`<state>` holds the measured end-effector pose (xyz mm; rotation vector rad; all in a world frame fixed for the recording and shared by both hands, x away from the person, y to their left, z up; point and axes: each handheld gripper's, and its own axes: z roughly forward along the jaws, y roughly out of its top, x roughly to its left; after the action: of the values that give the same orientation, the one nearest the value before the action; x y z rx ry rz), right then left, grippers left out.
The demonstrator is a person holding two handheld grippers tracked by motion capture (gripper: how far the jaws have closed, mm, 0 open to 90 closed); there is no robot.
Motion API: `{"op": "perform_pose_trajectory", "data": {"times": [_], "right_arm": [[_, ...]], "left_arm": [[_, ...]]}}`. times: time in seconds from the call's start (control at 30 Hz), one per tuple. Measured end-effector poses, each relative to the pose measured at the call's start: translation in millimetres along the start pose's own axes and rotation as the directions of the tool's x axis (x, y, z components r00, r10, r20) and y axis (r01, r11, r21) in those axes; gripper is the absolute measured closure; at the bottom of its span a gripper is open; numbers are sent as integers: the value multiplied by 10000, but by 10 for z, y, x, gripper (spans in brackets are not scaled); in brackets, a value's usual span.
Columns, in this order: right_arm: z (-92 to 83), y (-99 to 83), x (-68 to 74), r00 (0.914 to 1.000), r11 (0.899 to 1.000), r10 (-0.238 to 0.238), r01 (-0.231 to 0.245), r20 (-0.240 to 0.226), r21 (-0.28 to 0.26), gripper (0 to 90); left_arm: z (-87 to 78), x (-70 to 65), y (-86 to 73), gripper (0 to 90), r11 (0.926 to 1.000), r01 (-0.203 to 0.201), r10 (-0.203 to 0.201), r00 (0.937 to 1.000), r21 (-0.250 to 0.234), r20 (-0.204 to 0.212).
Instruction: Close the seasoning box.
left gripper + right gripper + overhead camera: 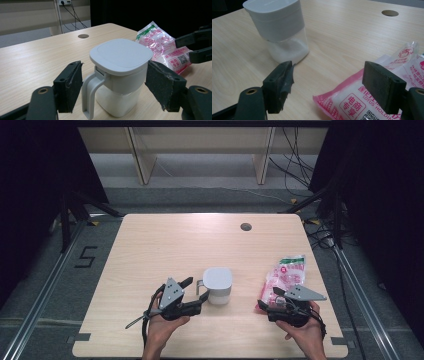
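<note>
Step in hand, as judged: both grippers are closing in for a first grasp, none made yet. The left gripper (194,289) is facing the white lidded container (217,285), which is standing upright on the table (150,245) near its front centre, handle (90,96) turned toward the gripper. In the left gripper view the fingers (70,86) are spread wide either side of the container, released and apart from its walls. The right gripper (274,299) is hanging over the near end of the pink-printed bag (286,272), lying flat at 3 o'clock from the container; its fingers (382,85) are parted too, holding nothing.

Next move, as judged: the left fingers need advancing until body or handle sits between them, then clenching. The cable hole (245,226) is lying at 12 o'clock, well apart. Nothing is standing in the way
</note>
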<state>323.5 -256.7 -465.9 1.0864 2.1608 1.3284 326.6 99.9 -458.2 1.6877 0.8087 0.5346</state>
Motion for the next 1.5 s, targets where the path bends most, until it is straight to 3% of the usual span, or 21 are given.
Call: {"op": "perform_pose_trajectory", "data": {"times": [0.07, 0.1, 0.13, 0.17, 0.2, 0.23, 0.4, 0.57, 0.6, 0.63, 0.77, 0.87, 0.93, 0.97, 1.1, 1.13, 1.23, 1.27, 1.3, 1.5], "right_arm": [[1, -6, -7, 10000, 10000, -25, 25, 10, 35, 258], [0, -10, 7, 9998, 9997, 208, -208, -14, 90, 258], [4, -9, -18, 10000, 10000, -43, 43, -5, 50, 258], [7, -9, -16, 10000, 10000, -33, 33, -8, 49, 258], [5, -10, 9, 9998, 9997, 204, -204, -35, 112, 258], [12, -7, -8, 10000, 9999, -95, 95, 23, 110, 258], [2, -3, 19, 9999, 9999, -10, 13, -140, 171, 258], [0, -2, 27, 10000, 9999, 64, -63, -45, 90, 258], [11, 0, 18, 9998, 10000, -38, 40, -220, 67, 258], [12, 1, 24, 9998, 10000, -53, 55, -216, 82, 258], [10, 3, 27, 9998, 9999, -88, 90, -168, 104, 258], [9, 2, 27, 9998, 9999, -88, 90, -182, 107, 258], [7, 3, 29, 9998, 9999, -80, 82, -170, 104, 258], [12, 3, 34, 9997, 10000, -13, 14, -263, 21, 258], [4, 5, 41, 9998, 9998, -160, 161, -145, 108, 258], [-4, 4, 76, 9996, 9997, 202, -199, -187, 153, 258], [-2, 1, 79, 9997, 9998, 132, -130, -184, 122, 258], [-3, 2, 66, 9998, 9998, -114, 116, -155, 145, 258], [-4, -4, 82, 9999, 9998, 41, -38, -139, 185, 257], [-12, -14, 84, 9997, 9997, -165, 168, -179, 154, 250]], "left_arm": [[-23, 8, -21, 290, 9999, 134, -133, 9998, 66, -118], [-27, 16, -29, 290, 10000, 88, -88, 9999, 26, -93], [-32, 28, -35, 290, 10000, -28, 28, 10000, 15, -25], [-43, 18, -43, 290, 9999, 129, -128, 9998, 52, -128], [-55, 27, -50, 290, 10000, 19, -18, 9999, 73, -155], [-64, 37, -53, 290, 9999, -98, 99, 9999, 94, -135], [-80, 11, -77, 289, 9999, 161, -161, 9997, 2, -182], [-109, -41, -119, 289, 9997, -179, 181, 9997, 142, -189], [-111, -45, -136, 289, 9996, -263, 264, 9996, 75, -108], [-121, -71, -159, 289, 9998, -44, 48, 9998, 175, -217], [-125, -89, -199, 289, 9993, -239, 246, 9994, 303, -226], [-120, -121, -231, 287, 9997, -97, 102, 9998, 239, -183], [-135, -123, -236, 287, 9984, -464, 469, 9988, 313, -127], [-144, -151, -249, 287, 9993, -122, 129, 9997, 351, -193], [-168, -193, -294, 284, 9991, -134, 140, 9998, 399, -143], [-177, -203, -305, 283, 9990, -149, 156, 9997, 412, -169], [-203, -231, -333, 279, 9993, -106, 112, 9998, 366, -169], [-216, -239, -339, 276, 9991, -105, 113, 9997, 416, -196], [-226, -246, -350, 274, 9991, -100, 108, 9998, 415, -193], [-296, -283, -420, 265, 9993, -15, 23, 9998, 385, -196]]}}
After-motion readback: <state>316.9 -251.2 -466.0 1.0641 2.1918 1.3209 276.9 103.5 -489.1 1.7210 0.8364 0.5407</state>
